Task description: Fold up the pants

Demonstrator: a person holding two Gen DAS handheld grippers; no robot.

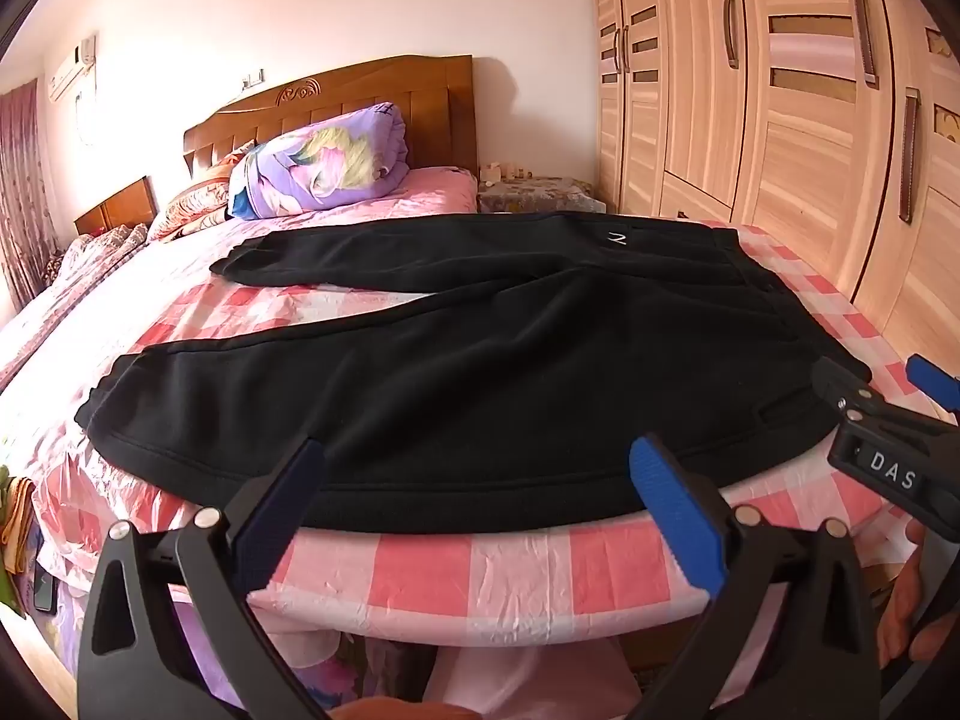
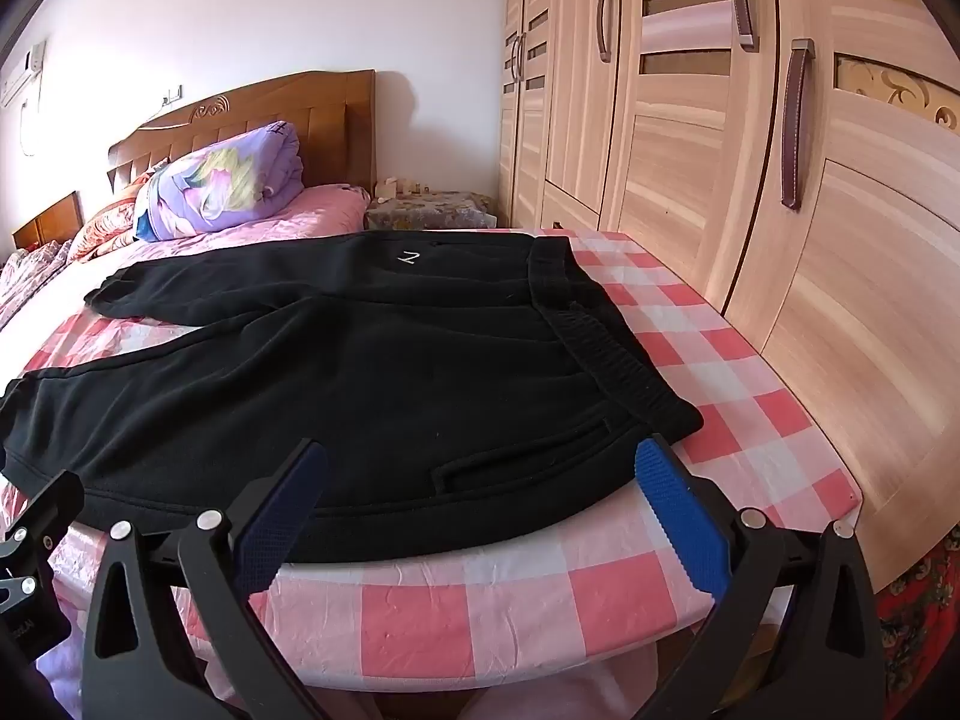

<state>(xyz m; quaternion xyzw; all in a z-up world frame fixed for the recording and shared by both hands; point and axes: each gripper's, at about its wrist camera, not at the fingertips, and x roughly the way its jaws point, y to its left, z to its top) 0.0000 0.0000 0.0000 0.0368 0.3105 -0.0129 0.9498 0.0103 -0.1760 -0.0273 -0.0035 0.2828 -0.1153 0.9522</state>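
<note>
Fleecy black pants, flat, glossy checked cloth

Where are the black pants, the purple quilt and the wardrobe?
black pants (image 1: 480, 372): left wrist view, on the near leg's upper part.
purple quilt (image 1: 324, 162): left wrist view, on the folded bundle's middle.
wardrobe (image 2: 678, 138): right wrist view, on a door panel.

Black pants lie flat on the pink-checked bed.
</note>
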